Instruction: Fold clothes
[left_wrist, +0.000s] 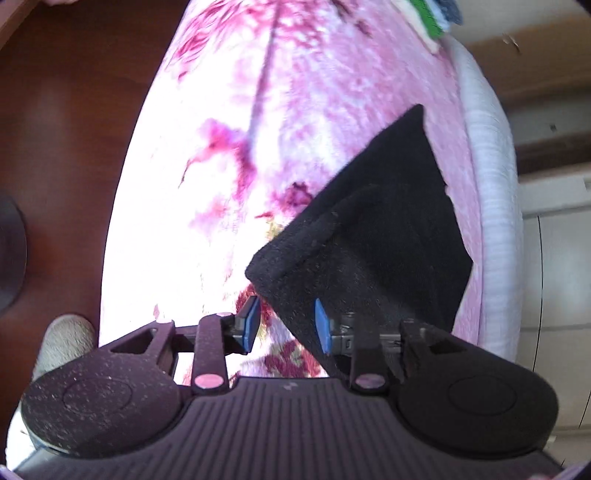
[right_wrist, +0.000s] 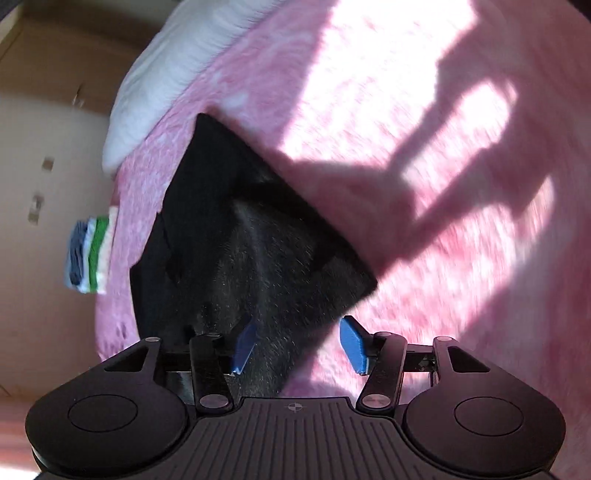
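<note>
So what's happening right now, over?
Left hand-held gripper open, right hand-held gripper open. Black garment lying folded on pink blanket. Nothing in the way.

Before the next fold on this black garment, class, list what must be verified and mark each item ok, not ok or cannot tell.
1. Left gripper has let go: ok, blue pads apart, not pressing the cloth.
2. Right gripper has let go: ok, jaws wide, cloth lies loose between them.
3. Black garment rests on the pink blanket: ok.
4. Fold lies flat: not ok, one layer stands raised.
5. Garment clear of the bed's edge: cannot tell.
6. Striped folded pile apart from the garment: ok.
</note>
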